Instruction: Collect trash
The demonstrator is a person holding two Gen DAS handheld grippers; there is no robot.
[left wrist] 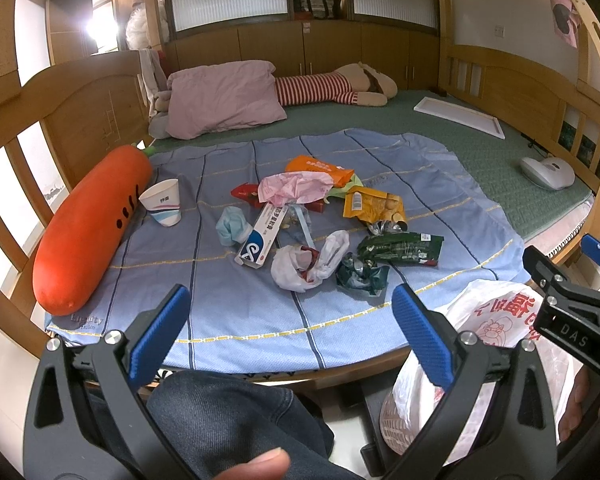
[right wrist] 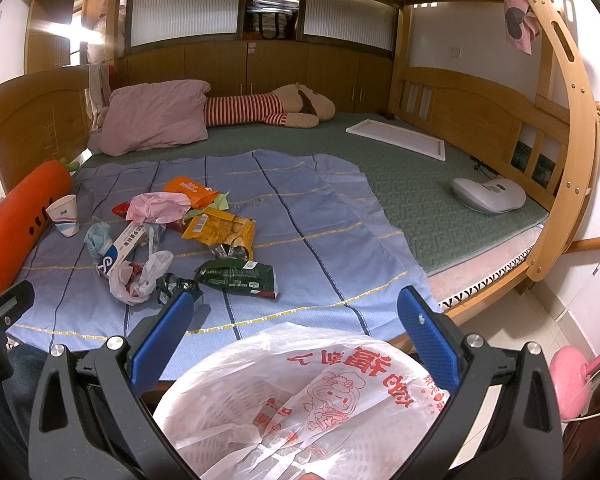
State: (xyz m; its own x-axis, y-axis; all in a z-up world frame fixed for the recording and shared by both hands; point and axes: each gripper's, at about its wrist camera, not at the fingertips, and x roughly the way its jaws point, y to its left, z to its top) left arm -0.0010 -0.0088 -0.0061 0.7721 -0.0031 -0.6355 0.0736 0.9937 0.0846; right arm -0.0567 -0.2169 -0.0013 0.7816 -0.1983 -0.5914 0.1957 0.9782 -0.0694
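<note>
Trash, crumpled wrappers and packets (left wrist: 324, 220), lay heaped mid-bed on blue striped cloth (left wrist: 228, 312). Left gripper (left wrist: 292, 334) wide, empty, aimed at heap. Right gripper (right wrist: 292, 340) wide above white plastic-lined bin (right wrist: 300, 400), likely staged for drops.

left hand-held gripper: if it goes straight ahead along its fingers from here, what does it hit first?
Probably the crumpled white plastic bag at the near edge of the trash pile on the blue sheet. The left hand-held gripper is open, with only bare sheet before that. The dark green crumpled wrapper lies just right of the line. Depth is uncertain.
</note>
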